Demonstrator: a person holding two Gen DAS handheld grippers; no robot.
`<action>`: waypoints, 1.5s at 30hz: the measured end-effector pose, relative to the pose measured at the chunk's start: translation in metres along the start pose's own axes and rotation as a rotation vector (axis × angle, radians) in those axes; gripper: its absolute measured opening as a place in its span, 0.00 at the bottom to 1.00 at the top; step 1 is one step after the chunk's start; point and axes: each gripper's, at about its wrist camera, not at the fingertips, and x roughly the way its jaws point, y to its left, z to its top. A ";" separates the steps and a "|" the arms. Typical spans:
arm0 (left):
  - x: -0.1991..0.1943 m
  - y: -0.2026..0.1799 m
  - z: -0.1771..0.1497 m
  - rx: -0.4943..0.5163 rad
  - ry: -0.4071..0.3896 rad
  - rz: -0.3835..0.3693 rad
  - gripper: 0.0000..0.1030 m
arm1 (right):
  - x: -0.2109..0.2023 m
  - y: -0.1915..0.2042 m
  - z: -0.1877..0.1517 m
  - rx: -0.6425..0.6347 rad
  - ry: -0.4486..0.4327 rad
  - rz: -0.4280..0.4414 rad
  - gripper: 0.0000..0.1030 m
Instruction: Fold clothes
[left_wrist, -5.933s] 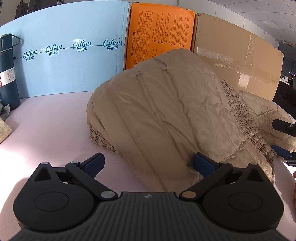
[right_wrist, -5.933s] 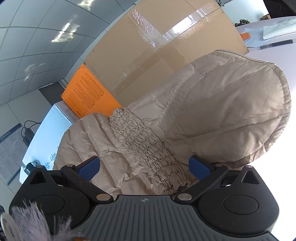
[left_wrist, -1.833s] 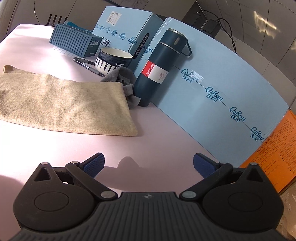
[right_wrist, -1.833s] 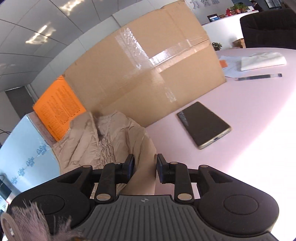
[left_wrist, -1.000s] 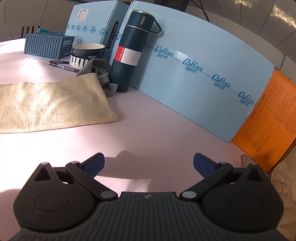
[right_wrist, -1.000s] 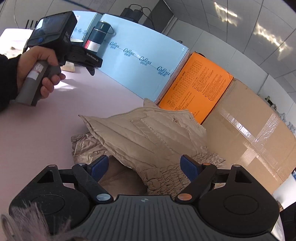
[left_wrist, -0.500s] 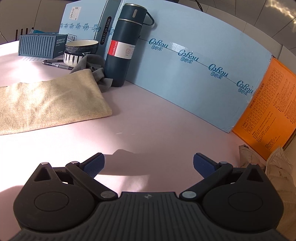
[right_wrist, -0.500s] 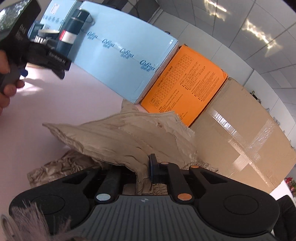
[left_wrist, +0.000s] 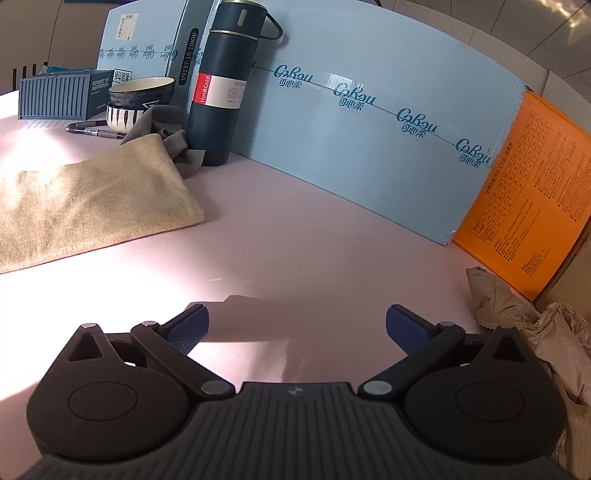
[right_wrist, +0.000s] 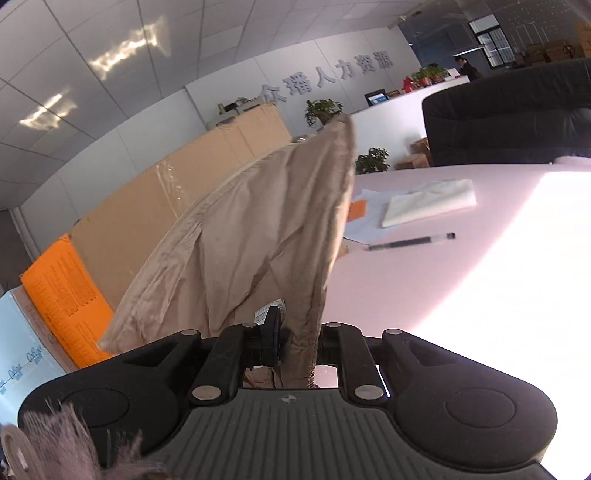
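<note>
In the right wrist view, a beige quilted jacket (right_wrist: 258, 229) hangs lifted off the pink table (right_wrist: 424, 295) and fills the middle of the picture. My right gripper (right_wrist: 295, 343) pinches a fold of it between nearly closed pads, and the jaws are opening slightly with the fabric still between them. In the left wrist view, only a crumpled edge of the jacket (left_wrist: 517, 317) shows at the far right, beside my left gripper (left_wrist: 295, 321). That gripper is open above bare table (left_wrist: 295, 240) with nothing between its fingers.
To the left are a flat beige cloth (left_wrist: 85, 206), a dark thermos (left_wrist: 221, 85), a bowl (left_wrist: 138, 98) and a grey rag. A blue box (left_wrist: 369, 147), an orange box (left_wrist: 535, 192) and a cardboard box (right_wrist: 147, 210) wall the back. To the right lie a pen (right_wrist: 410, 242) and a folded white cloth (right_wrist: 428, 201).
My right gripper closed on the jacket, then rolled and swung away, lifting the fabric up. It now faces the office side of the table. The left gripper barely shifted.
</note>
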 end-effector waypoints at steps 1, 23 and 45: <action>0.001 -0.003 -0.001 0.014 0.011 -0.025 1.00 | 0.004 -0.009 -0.007 0.016 0.015 -0.007 0.20; -0.023 -0.089 -0.055 0.445 0.247 -0.653 1.00 | -0.002 -0.053 -0.027 0.201 0.030 0.163 0.94; -0.135 -0.077 -0.050 0.577 -0.025 -0.810 0.18 | 0.016 -0.052 -0.026 0.195 0.040 0.200 1.00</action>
